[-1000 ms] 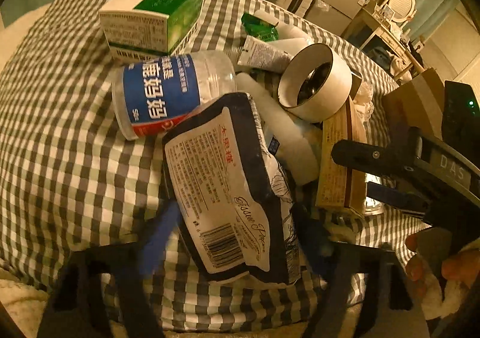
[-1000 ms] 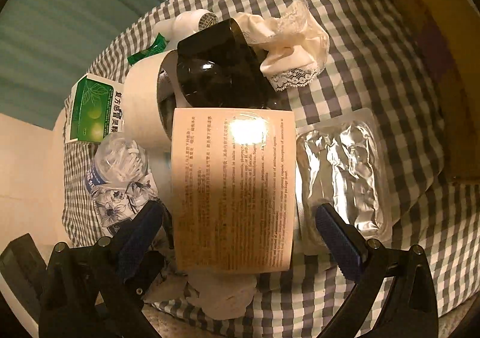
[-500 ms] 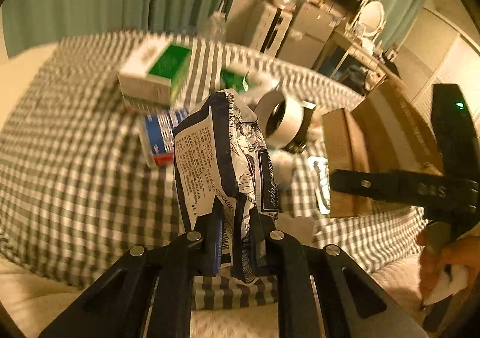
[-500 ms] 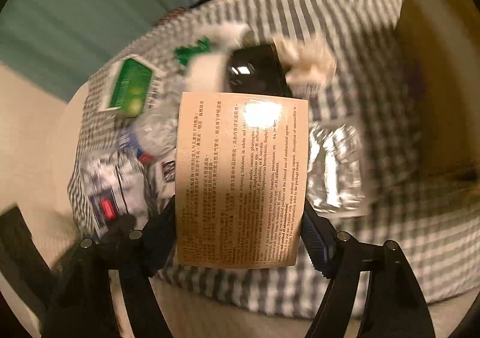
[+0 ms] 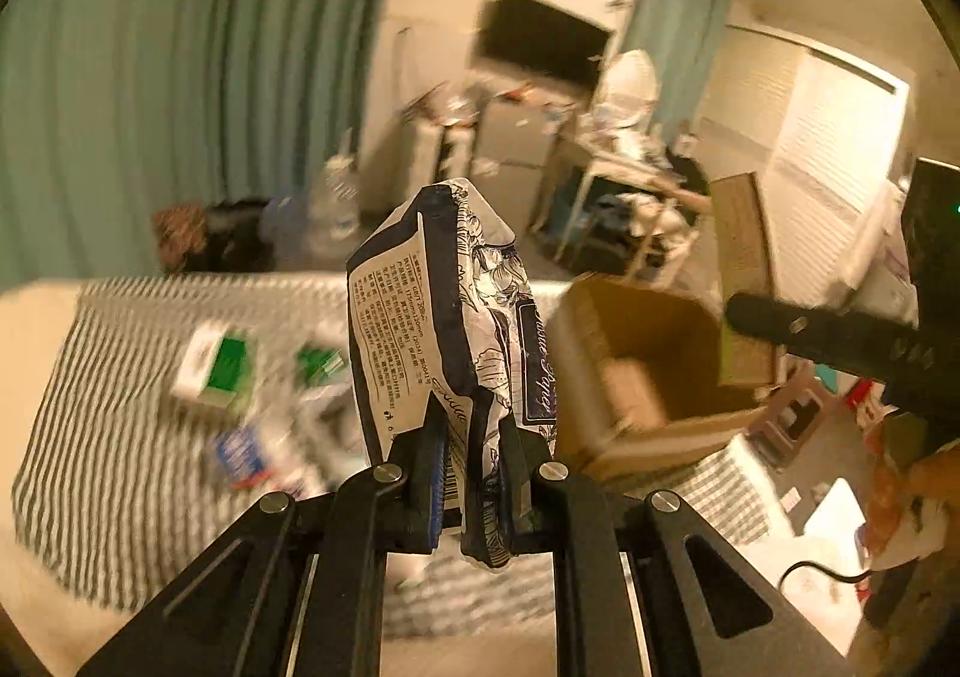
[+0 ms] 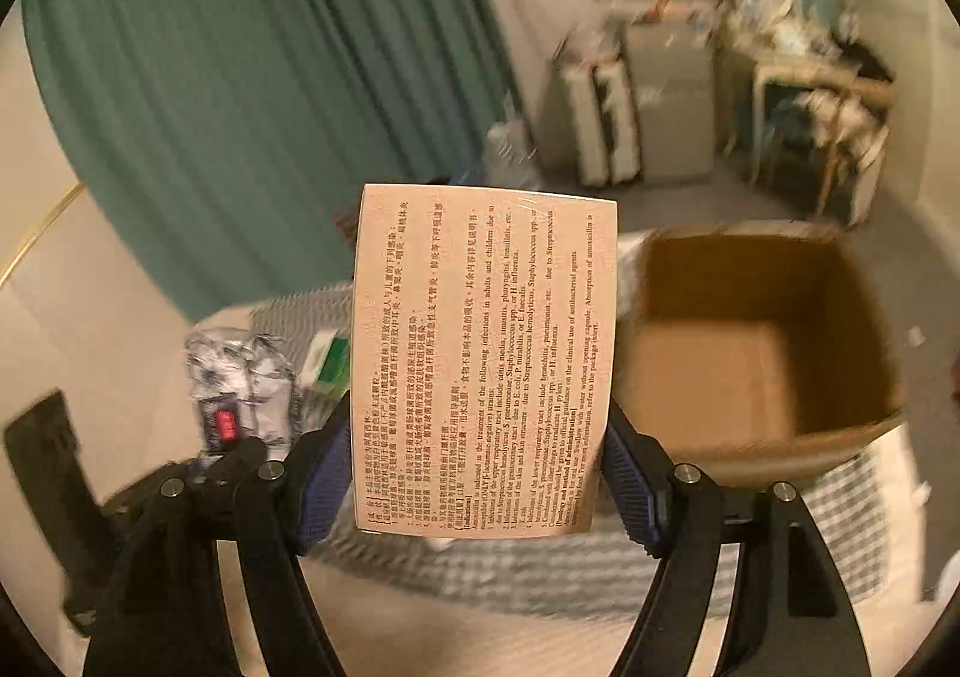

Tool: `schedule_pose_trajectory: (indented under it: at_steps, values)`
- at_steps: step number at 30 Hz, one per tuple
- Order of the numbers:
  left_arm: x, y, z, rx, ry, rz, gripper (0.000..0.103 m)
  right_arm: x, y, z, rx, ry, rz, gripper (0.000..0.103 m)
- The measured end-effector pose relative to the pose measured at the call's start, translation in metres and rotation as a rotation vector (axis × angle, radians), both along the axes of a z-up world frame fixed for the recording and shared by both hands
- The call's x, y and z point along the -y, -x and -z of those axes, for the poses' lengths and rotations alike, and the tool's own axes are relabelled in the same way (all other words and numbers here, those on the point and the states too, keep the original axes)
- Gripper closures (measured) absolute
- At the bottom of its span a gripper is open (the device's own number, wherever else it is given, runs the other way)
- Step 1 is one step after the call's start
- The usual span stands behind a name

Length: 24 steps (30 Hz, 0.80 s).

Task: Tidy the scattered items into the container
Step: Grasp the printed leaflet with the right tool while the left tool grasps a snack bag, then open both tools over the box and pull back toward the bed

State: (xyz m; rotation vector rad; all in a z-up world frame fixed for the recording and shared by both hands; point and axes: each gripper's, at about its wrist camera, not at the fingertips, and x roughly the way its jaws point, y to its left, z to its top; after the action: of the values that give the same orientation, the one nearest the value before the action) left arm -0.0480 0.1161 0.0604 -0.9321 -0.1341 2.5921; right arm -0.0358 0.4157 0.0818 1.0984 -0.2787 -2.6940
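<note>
The left gripper [image 5: 471,482] is pinching a crinkly tissue pack [image 5: 447,311]; the right gripper [image 6: 480,467] is clamping a flat tan medicine box [image 6: 483,359] (open cardboard box [image 6: 774,281] at frame right).

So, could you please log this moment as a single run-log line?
left gripper: shut on tissue pack | right gripper: shut on medicine box | both held above checkered bed | cardboard box: open

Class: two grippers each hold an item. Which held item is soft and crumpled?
The tissue pack in the left gripper; the right gripper holds a flat, rigid medicine box.
</note>
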Motion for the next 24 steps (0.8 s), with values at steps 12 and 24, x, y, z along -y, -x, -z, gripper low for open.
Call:
schedule_pose_trajectory:
  at_steps: [12, 24]
  values:
    - [-0.213, 0.062, 0.048, 0.102, -0.025, 0.206, 0.090, -0.146, 0.051, 0.037, 0.050, -0.011, 0.317, 0.029]
    - [-0.232, 0.073, 0.083, -0.025, 0.055, 0.120, 0.000, -0.189, 0.082, 0.084, 0.045, 0.122, 0.431, 0.000]
